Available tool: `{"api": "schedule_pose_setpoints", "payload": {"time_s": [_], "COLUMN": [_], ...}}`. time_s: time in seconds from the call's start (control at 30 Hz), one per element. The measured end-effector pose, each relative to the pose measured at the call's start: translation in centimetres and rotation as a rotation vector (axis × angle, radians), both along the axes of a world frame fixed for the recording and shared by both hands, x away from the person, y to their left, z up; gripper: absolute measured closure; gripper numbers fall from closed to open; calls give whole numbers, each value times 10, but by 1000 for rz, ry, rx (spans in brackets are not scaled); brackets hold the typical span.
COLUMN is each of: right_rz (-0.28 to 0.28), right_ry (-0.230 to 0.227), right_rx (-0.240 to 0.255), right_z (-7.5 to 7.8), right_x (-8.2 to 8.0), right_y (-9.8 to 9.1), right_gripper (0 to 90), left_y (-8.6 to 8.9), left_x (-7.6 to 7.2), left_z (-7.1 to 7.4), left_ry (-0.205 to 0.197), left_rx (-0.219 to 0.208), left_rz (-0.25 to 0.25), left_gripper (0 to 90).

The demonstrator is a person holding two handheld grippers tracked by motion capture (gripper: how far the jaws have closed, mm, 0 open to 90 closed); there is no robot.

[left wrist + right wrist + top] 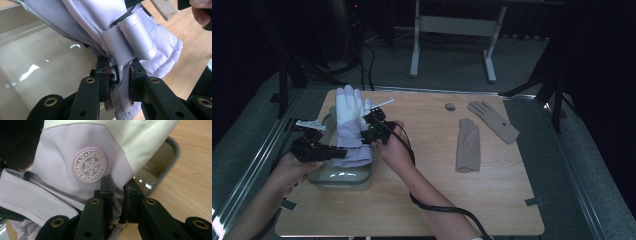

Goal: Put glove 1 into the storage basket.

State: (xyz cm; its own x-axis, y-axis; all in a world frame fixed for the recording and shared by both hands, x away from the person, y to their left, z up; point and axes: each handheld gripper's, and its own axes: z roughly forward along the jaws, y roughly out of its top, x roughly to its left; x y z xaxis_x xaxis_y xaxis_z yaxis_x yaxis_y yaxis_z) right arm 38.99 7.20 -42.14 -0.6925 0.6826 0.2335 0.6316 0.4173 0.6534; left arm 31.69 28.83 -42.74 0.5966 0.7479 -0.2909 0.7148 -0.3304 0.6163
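In the high view, a white and lilac ski glove (350,125) is hanging in the left half of the frame, held up over a clear plastic tub (343,176) that is sitting on the wooden table (422,200). The left gripper (343,153) is coming in from the lower left and pinching the glove at its cuff, while the right gripper (363,131) is reaching in from the right and nipping the glove's side edge just above. In the right half of the frame, two beige knit gloves (468,145) (494,120) are lying flat on the table, well apart from the tub, and a small grey lump (450,106) is resting near the far edge. In the left gripper view, the two black jaws are pressing together on a fold of lilac fabric (120,82) at the cuff, just below a wrist strap (137,35), with the tub's pale wall (37,62) filling the left side and bare table at the right. In the right gripper view, the jaws are clamping the glove's lilac edge (117,197) in the lower middle of the frame, just beneath a round snowflake badge (90,165); the tub's rim (162,172) is showing at the right, over the table.
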Motion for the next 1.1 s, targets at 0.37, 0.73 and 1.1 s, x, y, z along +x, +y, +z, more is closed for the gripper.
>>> {"api": "schedule_pose_setpoints", "payload": {"time_s": [0.37,0.73,1.1], "right_rz": [18,29,57], "right_ry": [41,124,184], "right_rx": [-17,-122,-183], "right_z": [-21,-53,-70], "right_x": [4,6,10], "right_y": [30,39,43], "right_gripper": [793,794,792], "left_y": [21,15,8], "left_x": [0,3,6], "left_z": [-22,-54,-67], "left_ry": [44,135,222], "left_rx": [20,47,80], "left_rz": [30,10,22], "left_gripper": [750,741,655]}}
